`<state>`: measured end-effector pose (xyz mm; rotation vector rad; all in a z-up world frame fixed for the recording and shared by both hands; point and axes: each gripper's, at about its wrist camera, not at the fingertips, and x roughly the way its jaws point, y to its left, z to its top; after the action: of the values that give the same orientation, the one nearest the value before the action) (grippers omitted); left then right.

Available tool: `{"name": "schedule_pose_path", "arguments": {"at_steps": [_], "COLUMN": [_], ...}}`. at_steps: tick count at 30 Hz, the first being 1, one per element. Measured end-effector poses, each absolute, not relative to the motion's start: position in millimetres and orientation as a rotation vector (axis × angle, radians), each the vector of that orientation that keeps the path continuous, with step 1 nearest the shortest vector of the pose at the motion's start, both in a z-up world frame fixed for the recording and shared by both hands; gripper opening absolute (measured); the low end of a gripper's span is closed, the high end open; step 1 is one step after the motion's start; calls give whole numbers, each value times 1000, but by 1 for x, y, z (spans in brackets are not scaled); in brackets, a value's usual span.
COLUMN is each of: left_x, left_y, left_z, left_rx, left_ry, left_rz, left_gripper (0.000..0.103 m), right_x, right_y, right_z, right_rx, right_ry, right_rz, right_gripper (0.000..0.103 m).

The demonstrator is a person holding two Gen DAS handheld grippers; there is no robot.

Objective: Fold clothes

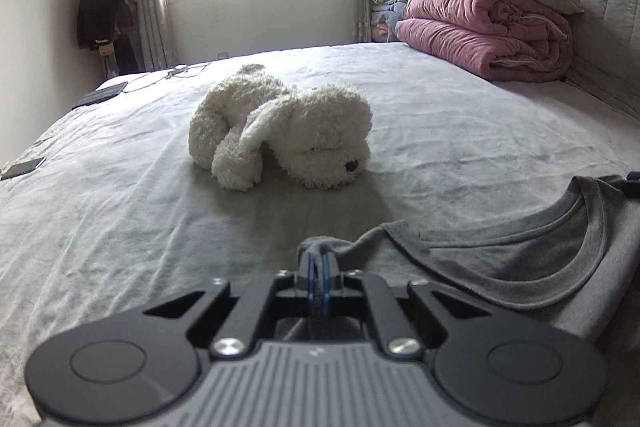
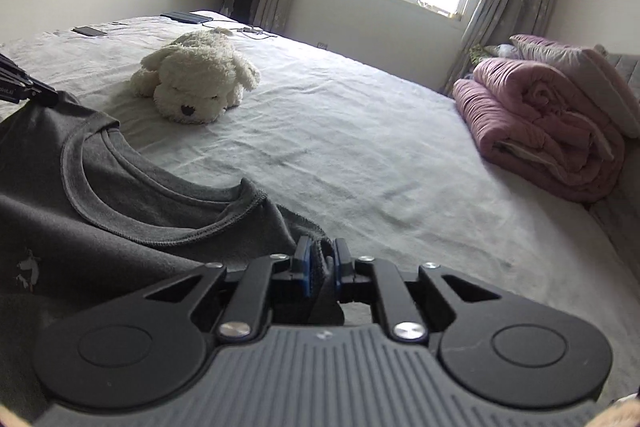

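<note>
A dark grey T-shirt [image 1: 520,259] with a round ribbed collar lies stretched between my two grippers over the bed. My left gripper [image 1: 318,259] is shut on the shirt's shoulder edge, grey cloth bunched between its blue pads. In the right wrist view the same T-shirt [image 2: 120,219] spreads to the left, a small white logo on its chest. My right gripper [image 2: 322,255] is shut on the other shoulder edge. The left gripper's black tip [image 2: 24,87] shows at the far left, and the right gripper's tip [image 1: 632,183] at the far right edge.
A white plush dog [image 1: 280,131] lies mid-bed on the pale sheet [image 1: 120,207]. Folded pink quilts [image 1: 488,31] and pillows are stacked by the grey headboard. A phone [image 1: 24,167], a tablet [image 1: 100,95] and a cable lie near the far-left edge. Window and curtains behind.
</note>
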<state>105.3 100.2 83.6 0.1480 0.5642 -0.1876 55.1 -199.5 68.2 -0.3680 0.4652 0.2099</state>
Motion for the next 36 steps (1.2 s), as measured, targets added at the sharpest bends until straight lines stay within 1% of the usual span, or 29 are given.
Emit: {"name": "schedule_pose_path", "arguments": {"at_steps": [3, 7, 11, 14, 18, 21, 23, 24, 25, 26, 27, 28, 29, 33, 36], "left_x": [117, 151, 186, 206, 224, 227, 227, 225, 220, 215, 209, 203, 196, 172, 155], "left_y": [84, 49, 14, -7, -22, -22, -16, -9, 1, 10, 20, 30, 40, 94, 132], "left_z": [101, 100, 97, 85, 57, 45, 43, 45, 49, 53, 56, 60, 63, 67, 59], "left_rx": [122, 142, 165, 196, 248, 277, 269, 241, 218, 197, 175, 164, 154, -3, -151], "left_ry": [518, 514, 512, 531, 591, 619, 641, 649, 647, 644, 641, 643, 645, 708, 771], "left_rz": [-180, -167, -153, -135, -107, -91, -83, -82, -80, -78, -76, -66, -54, 19, 82], "left_gripper": [4, 4, 4, 4, 4, 6, 11, 16, 32, 38, 39, 39, 39, 41, 44], "right_x": [58, 75, 115, 147, 179, 194, 203, 202, 202, 201, 196, 190, 183, 139, 109], "right_y": [-203, -216, -229, -234, -236, -233, -232, -238, -244, -250, -258, -268, -278, -308, -320], "right_z": [80, 97, 102, 87, 51, 20, 1, 2, 3, 4, 11, 18, 26, 46, 48], "right_rx": [-449, -533, -585, -637, -660, -677, -681, -628, -574, -518, -444, -375, -313, -101, 21], "right_ry": [383, 312, 336, 387, 495, 573, 623, 636, 649, 661, 663, 660, 655, 689, 770], "right_rz": [111, -21, -105, -152, -178, -189, -196, -195, -194, -193, -186, -179, -177, -173, -186], "right_gripper": [11, 11, 10, 10, 10, 9, 10, 12, 14, 20, 27, 32, 34, 38, 38]}}
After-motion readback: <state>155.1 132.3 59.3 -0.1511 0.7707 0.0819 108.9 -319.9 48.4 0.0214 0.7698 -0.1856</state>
